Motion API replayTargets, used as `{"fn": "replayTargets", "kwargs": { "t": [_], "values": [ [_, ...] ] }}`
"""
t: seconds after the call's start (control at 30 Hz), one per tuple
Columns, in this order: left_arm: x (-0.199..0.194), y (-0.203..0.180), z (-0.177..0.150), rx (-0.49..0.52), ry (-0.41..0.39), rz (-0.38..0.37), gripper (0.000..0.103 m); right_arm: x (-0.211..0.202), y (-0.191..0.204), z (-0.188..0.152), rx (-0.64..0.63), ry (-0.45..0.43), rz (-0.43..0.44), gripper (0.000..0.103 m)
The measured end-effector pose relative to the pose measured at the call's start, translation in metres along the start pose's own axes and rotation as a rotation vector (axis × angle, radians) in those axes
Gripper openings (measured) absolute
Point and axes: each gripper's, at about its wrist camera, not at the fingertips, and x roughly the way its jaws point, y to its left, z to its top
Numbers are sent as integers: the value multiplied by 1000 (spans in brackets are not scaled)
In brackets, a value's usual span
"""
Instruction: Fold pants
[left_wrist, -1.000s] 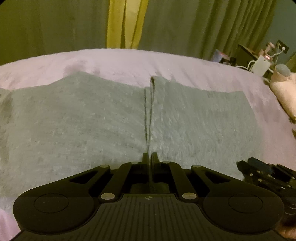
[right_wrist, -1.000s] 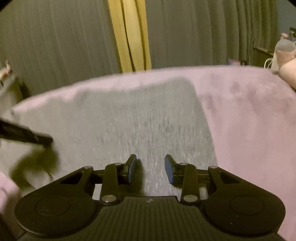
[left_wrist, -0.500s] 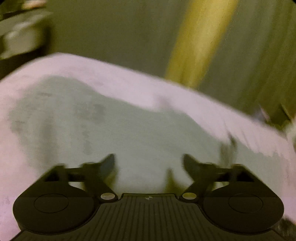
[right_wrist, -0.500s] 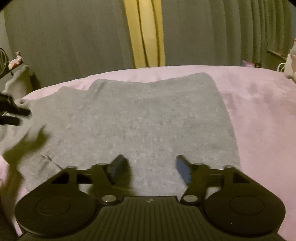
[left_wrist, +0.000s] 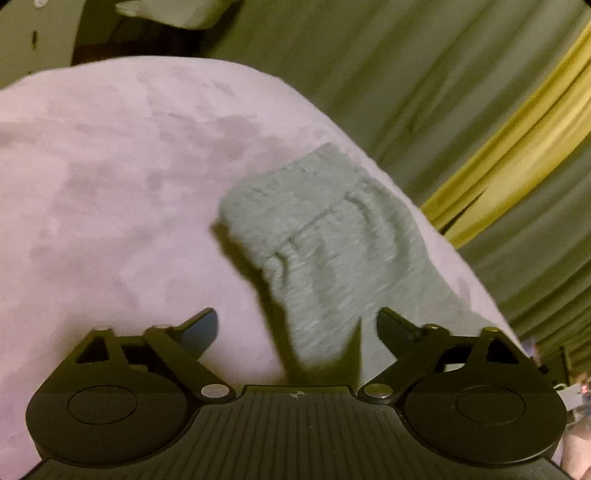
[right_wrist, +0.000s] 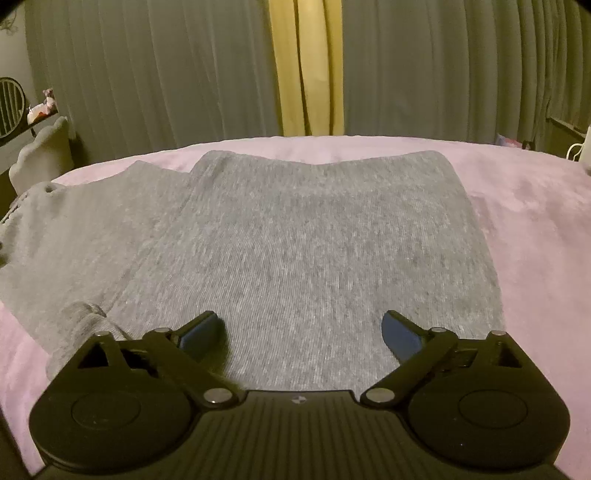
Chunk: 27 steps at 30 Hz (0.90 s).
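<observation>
Lying: grey pants (right_wrist: 295, 251) folded flat on the pink bed (right_wrist: 535, 221).
Left gripper (left_wrist: 297, 328): fingers spread, holding nothing.
Right gripper (right_wrist: 299, 330): fingers spread above the pants.

Left hand-held gripper (left_wrist: 297, 326): black ribbed body, round side discs, silver screws, blue-faced fingers (left_wrist: 201, 328). Right hand-held gripper (right_wrist: 299, 330): same build.

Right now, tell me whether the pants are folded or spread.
Folded: the pants show a doubled layer over a lower one, its edge stepping on the left.
</observation>
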Motion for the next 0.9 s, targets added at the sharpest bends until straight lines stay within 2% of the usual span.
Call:
{"fn": "replayTargets", "kwargs": {
  "t": [0.1, 0.17, 0.3, 0.37, 0.47, 0.53, 0.57, 0.63, 0.7, 0.73, 0.77, 0.83, 0.9],
  "values": [
    [23, -1, 9, 12, 33, -47, 84, 3, 0, 1, 0, 0, -1, 96],
    [41, 0, 14, 3, 71, -46, 81, 5, 0, 2, -5, 0, -3, 96],
    [58, 9, 26, -94, 46, -82, 77, 2, 1, 1, -9, 0, -5, 96],
    [66, 12, 33, -131, 67, -89, 53, 3, 1, 1, -13, -1, -4, 97],
    [67, 16, 35, -111, 60, -123, 38, 4, 2, 0, -24, -3, -8, 98],
    [64, 16, 31, -68, 34, -150, 36, 4, 1, 0, -24, -4, -6, 98],
    [65, 17, 30, -69, 29, -147, 40, 4, 1, 0, -23, -5, -5, 98],
    [74, 20, 29, -107, 52, -120, 50, 5, 1, 0, -27, -6, -4, 99],
    [80, 16, 32, -141, 55, -112, 51, 6, 1, 0, -32, -6, -7, 99],
    [81, 12, 34, -140, 59, -95, 48, 6, 1, 1, -32, -6, -7, 99],
    [80, 8, 35, -130, 59, -79, 36, 6, 1, 1, -31, -6, -7, 99],
    [71, -1, 36, -91, 51, -84, 26, 5, 1, 2, -25, -4, -6, 99],
    [59, -9, 37, -59, 30, -91, 21, 3, 0, 4, -13, -1, -5, 99]
  ]
}}
